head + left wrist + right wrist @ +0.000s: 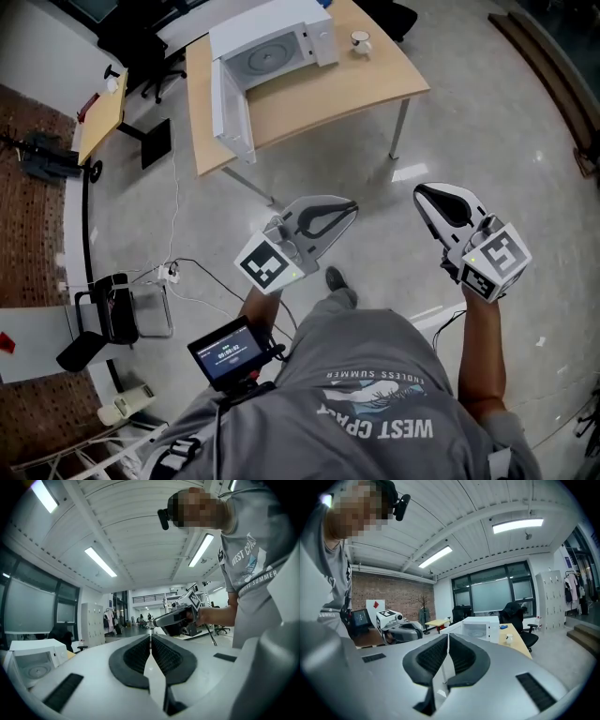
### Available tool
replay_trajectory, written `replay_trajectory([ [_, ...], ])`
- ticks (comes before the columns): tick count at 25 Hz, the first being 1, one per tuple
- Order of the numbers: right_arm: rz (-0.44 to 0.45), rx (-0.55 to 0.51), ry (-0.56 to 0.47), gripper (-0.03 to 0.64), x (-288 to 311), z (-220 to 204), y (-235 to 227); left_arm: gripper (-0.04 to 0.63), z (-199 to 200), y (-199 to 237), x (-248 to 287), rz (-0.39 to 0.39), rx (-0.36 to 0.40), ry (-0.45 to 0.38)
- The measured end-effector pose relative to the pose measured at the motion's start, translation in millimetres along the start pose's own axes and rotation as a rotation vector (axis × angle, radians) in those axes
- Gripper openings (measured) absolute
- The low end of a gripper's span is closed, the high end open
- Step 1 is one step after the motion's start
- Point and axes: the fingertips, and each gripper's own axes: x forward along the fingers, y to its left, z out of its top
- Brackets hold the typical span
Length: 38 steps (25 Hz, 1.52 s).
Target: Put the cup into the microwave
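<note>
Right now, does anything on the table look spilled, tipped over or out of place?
Nothing stands out. The cup stands upright on the table, beside the microwave, with no spill visible around it. The microwave door hangs open, which suits the task.

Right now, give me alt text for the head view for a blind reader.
A person holds the left gripper and right gripper, both shut and empty, away from a light wooden table bearing an open white microwave and small white cup.
</note>
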Motion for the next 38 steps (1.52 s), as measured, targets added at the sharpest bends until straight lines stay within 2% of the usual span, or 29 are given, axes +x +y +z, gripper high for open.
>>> replay_trajectory([
  [2,-0.029,0.011,-0.008,0.020,22,3,-12,0.025,2,27,-5,-0.015,0.009,-0.013],
  [5,-0.044,-0.033,-0.014,0.020,58,32,-17,0.025,4,63,-14,-0.035,0.008,-0.017],
  [11,-0.103,-0.050,-0.030,0.020,105,52,-30,0.025,10,115,-38,-0.065,0.034,-0.046],
  [16,-0.091,-0.071,-0.015,0.020,140,60,-34,0.025,10,148,-61,-0.022,0.012,-0.056],
  [24,-0.059,-0.061,-0.011,0.020,186,51,-74,0.026,-3,191,-74,0.049,-0.002,-0.034],
  [32,0.000,-0.039,0.001,0.020,248,49,-144,0.026,-17,259,-67,0.166,-0.025,-0.006],
  [38,0.042,-0.023,0.036,0.020,304,46,-237,0.027,-34,330,-9,0.208,-0.068,0.004],
])
